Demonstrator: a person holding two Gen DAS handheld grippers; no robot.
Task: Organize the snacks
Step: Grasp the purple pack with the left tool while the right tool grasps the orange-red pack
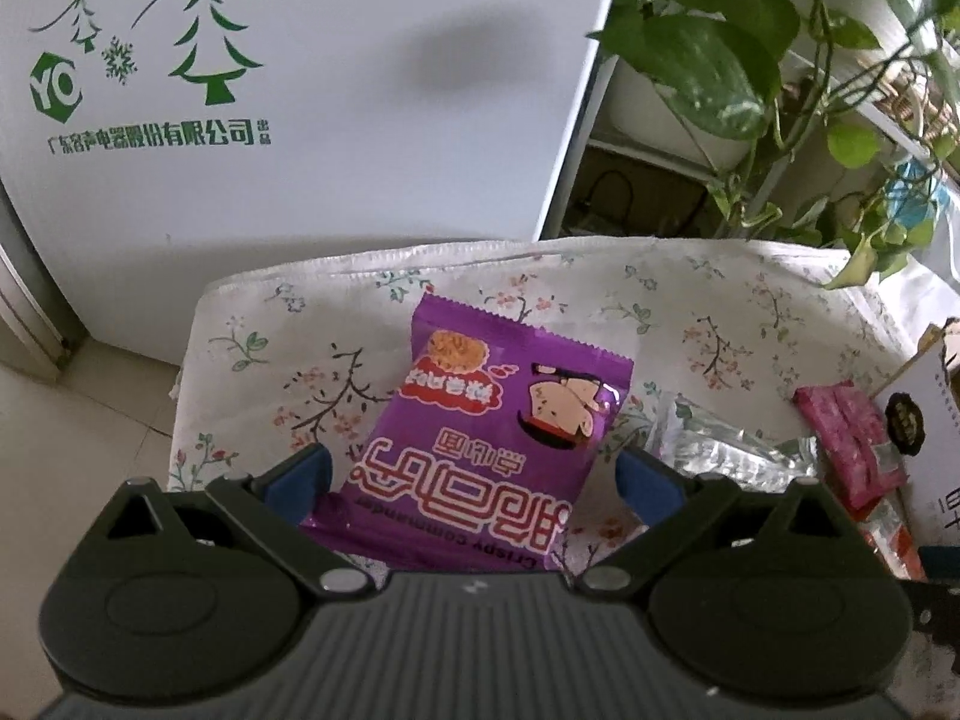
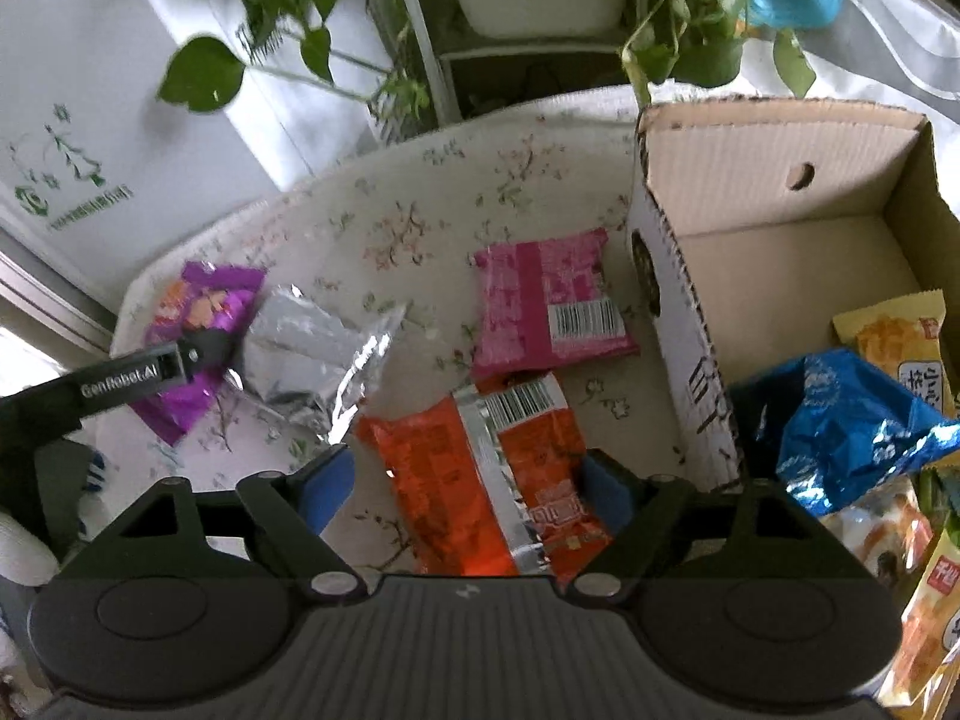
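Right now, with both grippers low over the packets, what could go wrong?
1. The right hand-held gripper straddles the orange packet near one end, so it may slip or tilt.
2. The left hand-held gripper is open around the purple packet; the silver packet lies close and might be caught.
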